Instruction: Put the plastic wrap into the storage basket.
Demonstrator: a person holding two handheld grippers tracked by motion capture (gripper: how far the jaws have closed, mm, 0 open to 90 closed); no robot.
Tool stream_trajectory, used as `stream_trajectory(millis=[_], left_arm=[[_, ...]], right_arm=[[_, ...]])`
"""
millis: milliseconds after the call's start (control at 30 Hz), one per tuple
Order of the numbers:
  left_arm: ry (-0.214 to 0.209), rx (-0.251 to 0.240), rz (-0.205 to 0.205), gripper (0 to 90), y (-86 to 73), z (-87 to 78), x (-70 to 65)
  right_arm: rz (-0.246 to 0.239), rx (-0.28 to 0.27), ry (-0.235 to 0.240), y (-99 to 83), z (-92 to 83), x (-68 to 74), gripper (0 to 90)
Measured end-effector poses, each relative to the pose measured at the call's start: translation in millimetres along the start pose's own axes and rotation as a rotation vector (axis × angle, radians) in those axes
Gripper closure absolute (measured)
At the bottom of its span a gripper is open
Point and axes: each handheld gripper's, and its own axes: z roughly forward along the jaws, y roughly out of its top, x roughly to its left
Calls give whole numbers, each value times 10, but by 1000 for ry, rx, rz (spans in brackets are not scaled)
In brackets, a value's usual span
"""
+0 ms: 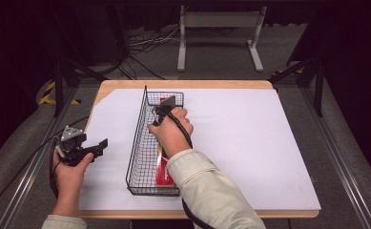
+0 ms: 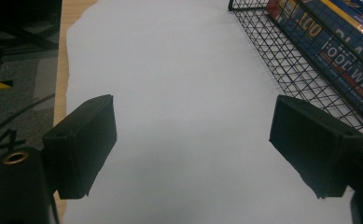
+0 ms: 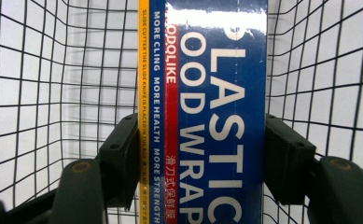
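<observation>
The right hand-held gripper (image 3: 201, 163) is down inside the wire basket (image 1: 136, 143), its two black jaws standing along the long sides of the plastic wrap box (image 3: 207, 107). In the right gripper view the pads sit right at the box's edges; whether they press on it or have just let go cannot be told. The box, blue with a red and a yellow stripe, lies lengthwise on the basket's floor, and its red end (image 1: 164, 174) shows at the basket's near end in the high view. The person's right hand (image 1: 171, 133) covers the middle of the basket.

The left hand-held gripper (image 1: 99, 147) is held to the left of the basket, well apart from it, at the desk's left edge. Its jaws stand wide apart with nothing between them, above the white sheet (image 2: 179, 93). The basket rests on that sheet, which covers most of the wooden desk (image 1: 126, 85).
</observation>
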Motion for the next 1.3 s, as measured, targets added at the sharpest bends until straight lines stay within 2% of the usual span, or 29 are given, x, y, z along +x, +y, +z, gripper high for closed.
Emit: stream_trajectory(millis=[167, 367, 467, 900, 1100, 1300], left_arm=[[7, -2, -1, 152, 1, -9, 3], [7, -2, 3, 153, 1, 7, -6], [6, -2, 7, 153, 5, 16, -12], [2, -4, 3, 154, 27, 47, -14], [0, -1, 5, 155, 36, 72, -20], [0, -1, 3, 154, 35, 71, -17]], right_arm=[[0, -22, 24, -3, -54, -32, 363], [-24, -89, 61, -19, -204, -58, 359], [-47, -121, 97, -38, -298, -96, 349], [-81, -199, 159, -50, -634, -298, 335], [-87, -233, 171, -9, -810, -424, 334], [-98, -223, 164, -1, -844, -511, 320]])
